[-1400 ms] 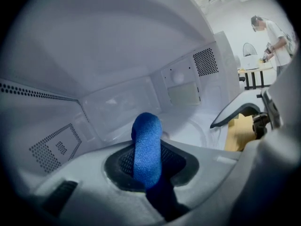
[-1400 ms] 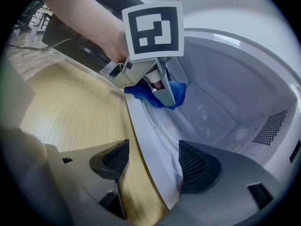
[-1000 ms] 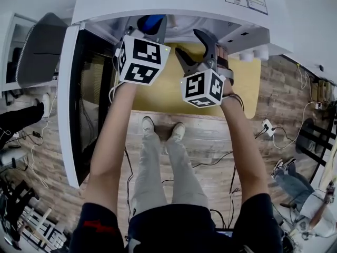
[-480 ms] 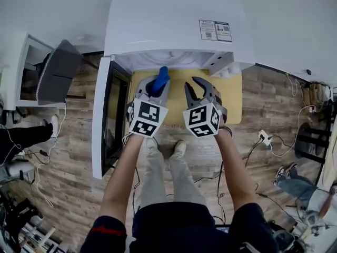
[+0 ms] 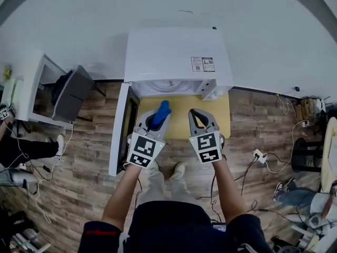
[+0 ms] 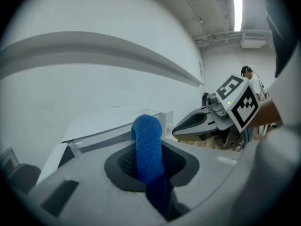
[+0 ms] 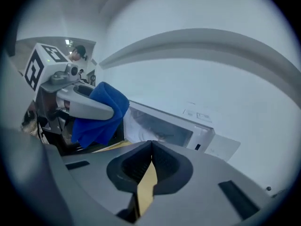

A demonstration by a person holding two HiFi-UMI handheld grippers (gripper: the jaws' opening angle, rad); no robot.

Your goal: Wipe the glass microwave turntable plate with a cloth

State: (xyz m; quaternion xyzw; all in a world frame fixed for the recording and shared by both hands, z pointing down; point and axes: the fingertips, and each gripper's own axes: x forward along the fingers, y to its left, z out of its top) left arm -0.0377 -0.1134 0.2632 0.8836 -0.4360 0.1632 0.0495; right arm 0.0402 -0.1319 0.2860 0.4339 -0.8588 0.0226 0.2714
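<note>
A white microwave (image 5: 176, 57) stands with its door (image 5: 122, 128) swung open to the left, on a yellow surface (image 5: 181, 107). Its pale cavity (image 7: 157, 128) shows, but I cannot make out the glass plate in it. My left gripper (image 5: 159, 117) is shut on a blue cloth (image 5: 162, 111), which sticks up out of the jaws (image 6: 148, 145). It hangs in front of the cavity, clear of it. Beside it on the right, my right gripper (image 5: 195, 114) has just been closing and is now shut, its pads meeting with nothing between them (image 7: 151, 144).
A dark chair (image 5: 71, 94) and a white cabinet (image 5: 31, 88) stand left of the microwave. Cables and a power strip (image 5: 258, 156) lie on the wooden floor at the right. My own feet (image 5: 179, 168) show below the yellow surface.
Both grippers have drawn back out of the microwave's mouth and risen, the left still carrying the cloth. The right jaws went from wide open to shut. The whole microwave has come into view.
</note>
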